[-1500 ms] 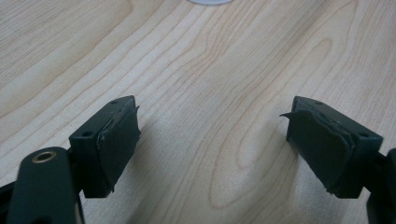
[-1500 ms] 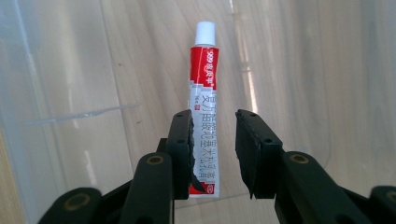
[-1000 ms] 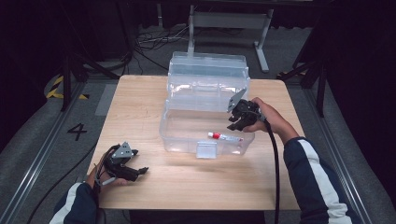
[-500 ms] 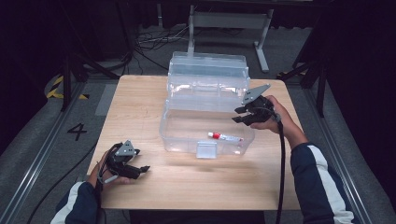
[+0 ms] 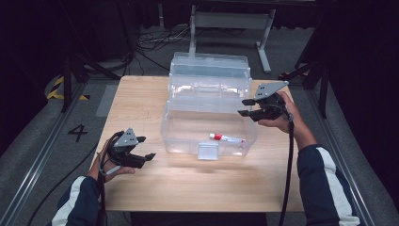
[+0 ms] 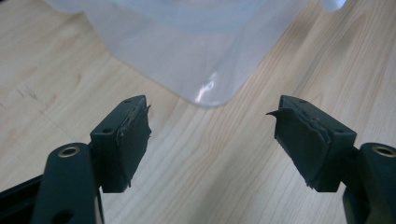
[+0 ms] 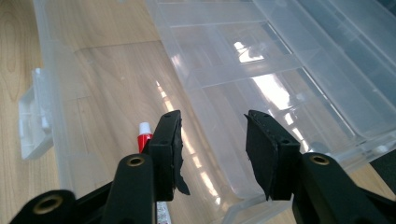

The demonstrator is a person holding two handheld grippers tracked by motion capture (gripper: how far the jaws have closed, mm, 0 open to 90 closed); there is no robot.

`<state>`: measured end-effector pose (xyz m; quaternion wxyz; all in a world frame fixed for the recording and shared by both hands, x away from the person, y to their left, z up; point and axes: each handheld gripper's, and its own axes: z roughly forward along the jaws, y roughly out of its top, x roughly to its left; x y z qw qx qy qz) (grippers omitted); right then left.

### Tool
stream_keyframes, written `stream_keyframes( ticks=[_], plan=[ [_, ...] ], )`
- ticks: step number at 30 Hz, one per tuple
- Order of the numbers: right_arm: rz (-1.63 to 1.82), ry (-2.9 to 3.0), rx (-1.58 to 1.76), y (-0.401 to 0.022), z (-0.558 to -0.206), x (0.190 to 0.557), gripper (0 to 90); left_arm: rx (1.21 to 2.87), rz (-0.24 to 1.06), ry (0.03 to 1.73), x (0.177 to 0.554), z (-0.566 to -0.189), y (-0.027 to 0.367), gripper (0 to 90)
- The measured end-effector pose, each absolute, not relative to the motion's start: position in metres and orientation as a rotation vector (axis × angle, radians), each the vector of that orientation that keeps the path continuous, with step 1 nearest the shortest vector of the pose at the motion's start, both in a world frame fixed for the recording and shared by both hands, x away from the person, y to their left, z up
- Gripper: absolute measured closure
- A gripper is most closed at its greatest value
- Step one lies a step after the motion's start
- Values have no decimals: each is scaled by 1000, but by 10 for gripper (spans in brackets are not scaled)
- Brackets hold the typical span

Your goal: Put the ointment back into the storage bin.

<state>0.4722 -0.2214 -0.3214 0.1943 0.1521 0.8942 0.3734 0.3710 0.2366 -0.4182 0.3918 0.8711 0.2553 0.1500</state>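
Two hand-held grippers spread, empty; right gripper view reveals tube (image 7: 144,133) inside clear box (image 7: 224,70)

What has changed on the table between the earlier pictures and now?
The right gripper drew back from above the clear box to its right edge, its fingers opening on nothing. The left gripper lifted slightly, its fingers closing somewhat, empty. The tube stays inside the box.
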Motion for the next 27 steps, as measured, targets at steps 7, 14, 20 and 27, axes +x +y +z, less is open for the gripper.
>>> stream_keyframes(
  ticks=[7, 14, 20, 27],
  plan=[
    [1058, 2456, 452, -224, -314, 478, 550, 2198, 401, 573, 376, -399, 220, 292],
    [1055, 2424, 486, -221, -305, 493, 529, 2208, 383, 499, 385, -391, 200, 306],
    [1050, 2408, 493, -216, -294, 508, 520, 2230, 352, 472, 395, -392, 186, 310],
    [1056, 2389, 526, -210, -290, 525, 513, 2256, 330, 429, 403, -394, 173, 364]
  ],
)
